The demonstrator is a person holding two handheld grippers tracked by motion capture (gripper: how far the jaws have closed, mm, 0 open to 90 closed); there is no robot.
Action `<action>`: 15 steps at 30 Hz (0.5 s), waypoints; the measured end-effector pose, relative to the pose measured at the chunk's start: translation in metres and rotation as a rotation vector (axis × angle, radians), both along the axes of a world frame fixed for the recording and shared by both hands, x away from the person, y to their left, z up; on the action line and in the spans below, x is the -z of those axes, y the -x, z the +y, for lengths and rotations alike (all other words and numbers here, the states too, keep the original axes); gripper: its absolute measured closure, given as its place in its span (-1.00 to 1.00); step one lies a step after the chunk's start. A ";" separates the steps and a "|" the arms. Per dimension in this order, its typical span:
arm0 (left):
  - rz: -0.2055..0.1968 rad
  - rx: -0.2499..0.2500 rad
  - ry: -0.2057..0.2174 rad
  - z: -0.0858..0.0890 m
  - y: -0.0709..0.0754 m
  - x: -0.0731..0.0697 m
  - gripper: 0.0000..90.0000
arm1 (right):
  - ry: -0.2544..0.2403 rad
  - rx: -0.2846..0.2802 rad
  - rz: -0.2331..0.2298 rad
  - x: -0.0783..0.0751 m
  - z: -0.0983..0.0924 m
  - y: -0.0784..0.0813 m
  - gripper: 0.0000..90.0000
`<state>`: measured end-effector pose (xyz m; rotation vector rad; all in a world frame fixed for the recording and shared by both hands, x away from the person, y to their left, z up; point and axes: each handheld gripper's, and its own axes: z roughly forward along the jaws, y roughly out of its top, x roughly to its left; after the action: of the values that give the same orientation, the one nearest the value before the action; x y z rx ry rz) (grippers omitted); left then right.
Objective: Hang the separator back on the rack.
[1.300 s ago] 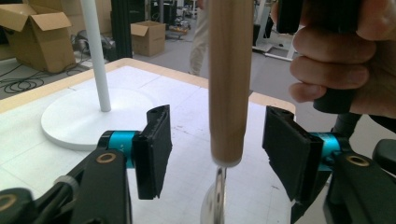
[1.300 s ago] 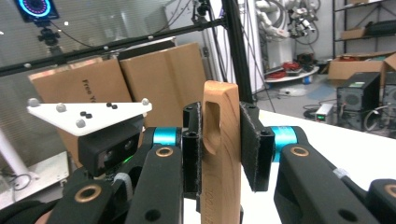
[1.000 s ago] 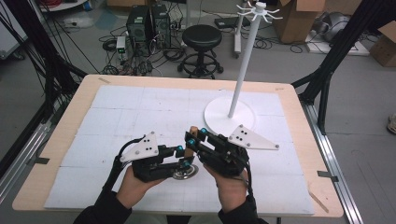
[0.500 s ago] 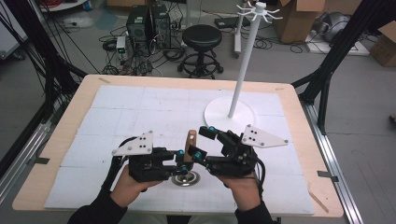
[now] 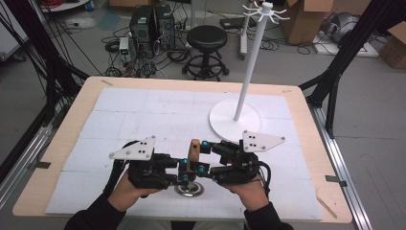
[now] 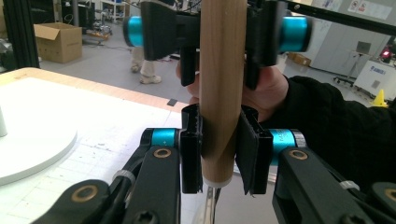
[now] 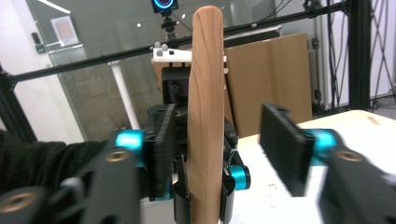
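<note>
Tongs first, from the high view: the left tongs [image 5: 184, 168] clamp an upright wooden handle [image 5: 194, 152] above a metal disc [image 5: 189, 189] on the worktop [image 5: 143, 115]; the right tongs [image 5: 203, 155] flank it; the left gripper view shows pads pressed on the handle's lower end [image 6: 219, 140]; the right gripper view shows the right tongs' jaws, just closing, apart, one pad clear of the wood [image 7: 205, 116].

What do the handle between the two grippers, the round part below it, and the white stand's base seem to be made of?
Handle: wood, by its light brown colour and lengthwise grain; smooth, probably sanded or lightly finished. Round part: apparently polished metal, silvery and reflective, though small in the high view. Stand base: uniform matte white disc, perhaps painted metal or plastic; the look leaves it open.
</note>
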<state>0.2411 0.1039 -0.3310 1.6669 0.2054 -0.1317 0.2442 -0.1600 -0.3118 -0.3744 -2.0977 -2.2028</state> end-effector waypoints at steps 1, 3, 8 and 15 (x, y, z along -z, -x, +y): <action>-0.001 0.005 -0.002 0.000 0.000 0.000 0.61 | 0.005 -0.011 -0.012 0.000 0.001 -0.001 0.27; -0.002 0.007 -0.001 0.000 0.000 0.000 0.61 | 0.011 -0.020 -0.017 0.000 0.001 0.000 0.32; -0.014 -0.023 0.005 0.002 -0.002 0.001 0.61 | 0.022 -0.021 -0.029 -0.002 0.004 0.001 0.60; -0.051 -0.156 0.020 0.023 -0.005 0.007 0.02 | 0.062 0.063 -0.026 -0.006 0.009 -0.007 0.61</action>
<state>0.2463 0.1266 -0.3378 1.6259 0.2935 0.0264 0.2516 -0.1509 -0.3060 -0.4241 -2.2018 -2.1916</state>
